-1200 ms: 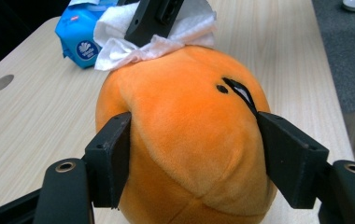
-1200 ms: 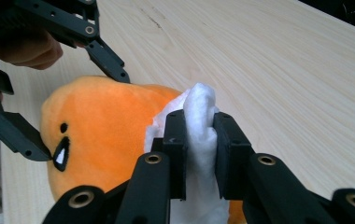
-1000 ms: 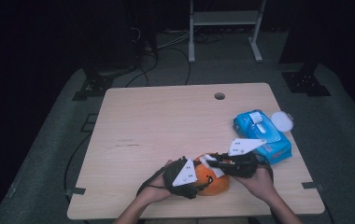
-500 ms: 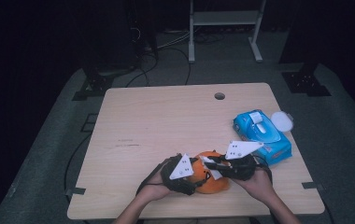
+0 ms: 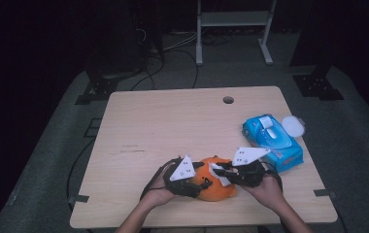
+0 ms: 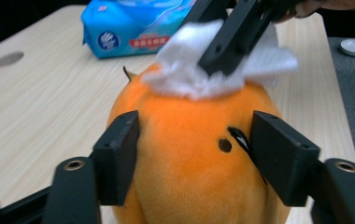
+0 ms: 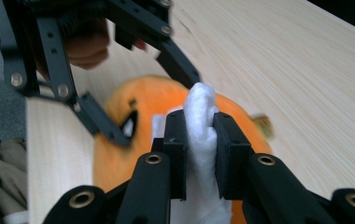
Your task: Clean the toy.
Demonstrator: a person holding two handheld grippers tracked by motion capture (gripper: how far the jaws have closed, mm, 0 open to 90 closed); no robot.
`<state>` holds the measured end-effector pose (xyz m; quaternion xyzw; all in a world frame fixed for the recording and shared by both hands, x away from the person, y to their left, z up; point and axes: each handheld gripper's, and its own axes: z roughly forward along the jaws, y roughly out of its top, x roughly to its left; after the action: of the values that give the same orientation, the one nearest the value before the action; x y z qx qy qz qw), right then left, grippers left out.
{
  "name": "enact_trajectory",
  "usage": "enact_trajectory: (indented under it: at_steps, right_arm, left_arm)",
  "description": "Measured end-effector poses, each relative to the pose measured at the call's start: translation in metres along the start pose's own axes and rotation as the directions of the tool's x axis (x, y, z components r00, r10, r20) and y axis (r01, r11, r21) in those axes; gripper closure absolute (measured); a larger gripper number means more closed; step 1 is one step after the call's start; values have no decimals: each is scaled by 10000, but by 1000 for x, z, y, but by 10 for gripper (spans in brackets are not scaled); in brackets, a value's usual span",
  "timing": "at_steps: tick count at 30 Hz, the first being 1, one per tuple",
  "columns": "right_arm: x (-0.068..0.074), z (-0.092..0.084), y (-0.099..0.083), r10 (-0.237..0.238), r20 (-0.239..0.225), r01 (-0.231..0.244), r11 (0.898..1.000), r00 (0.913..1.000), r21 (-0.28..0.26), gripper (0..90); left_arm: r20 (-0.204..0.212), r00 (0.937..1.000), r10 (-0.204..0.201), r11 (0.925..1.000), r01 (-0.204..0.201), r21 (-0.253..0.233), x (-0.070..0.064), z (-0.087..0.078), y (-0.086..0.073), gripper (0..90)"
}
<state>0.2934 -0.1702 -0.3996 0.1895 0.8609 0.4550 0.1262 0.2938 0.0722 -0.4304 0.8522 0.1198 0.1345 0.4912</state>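
1. A round orange plush toy (image 5: 215, 187) with a small dark eye is lying on the pale wooden table (image 5: 173, 126), near its front edge, between the person's two hands.
2. The left gripper (image 6: 194, 154) is clamping the plush toy from both sides; its jaws have just been closing in, and its black pads (image 6: 119, 156) are pressing into the fabric.
3. The right gripper (image 7: 199, 140) is pinching a folded white wipe (image 7: 201, 116) tightly and holding it against the top of the toy.
4. A blue soft pack of wet wipes (image 5: 272, 143) is sitting just beside the right hand (image 5: 267, 187), toward the table's right edge.
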Motion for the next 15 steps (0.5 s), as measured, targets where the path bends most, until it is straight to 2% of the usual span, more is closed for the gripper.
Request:
enact_trajectory:
  at_steps: [2, 5, 7, 8, 9, 10, 12, 13, 15]
  right_arm:
    - [-7, -3, -5, 109, 200, -112, 9998, 9997, 143, 761]
    - [-18, -9, -15, 679, 364, -684, 9976, 9970, 115, 761]
    - [-20, -11, -18, 912, 273, -913, 9958, 9955, 12, 761]
    - [-19, -10, -17, 902, 249, -902, 9959, 9956, 2, 761]
    - [-16, -8, -15, 758, 259, -759, 9971, 9968, -5, 761]
    - [-13, -6, -12, 748, 106, -747, 9972, 9971, -93, 761]
    - [-7, -3, -6, 611, -191, -616, 9978, 9979, -262, 761]
    - [-4, -1, -3, 448, -232, -453, 9987, 9987, -219, 761]
    - [-1, 1, -1, 201, -131, -202, 9997, 9997, -106, 761]
  left_arm:
    - [-100, 9999, -110, 9998, 112, 159, 5, -2, -3, 372]
    - [-37, 9986, -535, 9984, 536, 159, 12, -6, -7, 374]
    - [-42, 9989, -470, 9989, 470, 67, 10, -7, -4, 327]
    - [-84, 9993, -370, 9993, 370, -75, 9, -7, 0, 274]
    - [48, 9996, -292, 9988, 294, -399, 7, -8, 3, 263]
    - [96, 9997, -205, 9988, 209, -437, 6, -7, 5, 269]
    - [-3, 9998, 180, 9998, -180, -100, 2, -4, 4, 331]
    - [3, 9999, 122, 9999, -122, -12, 3, -3, 2, 360]
    - [115, 9996, -252, 9997, 252, 0, 9, -5, -3, 391]
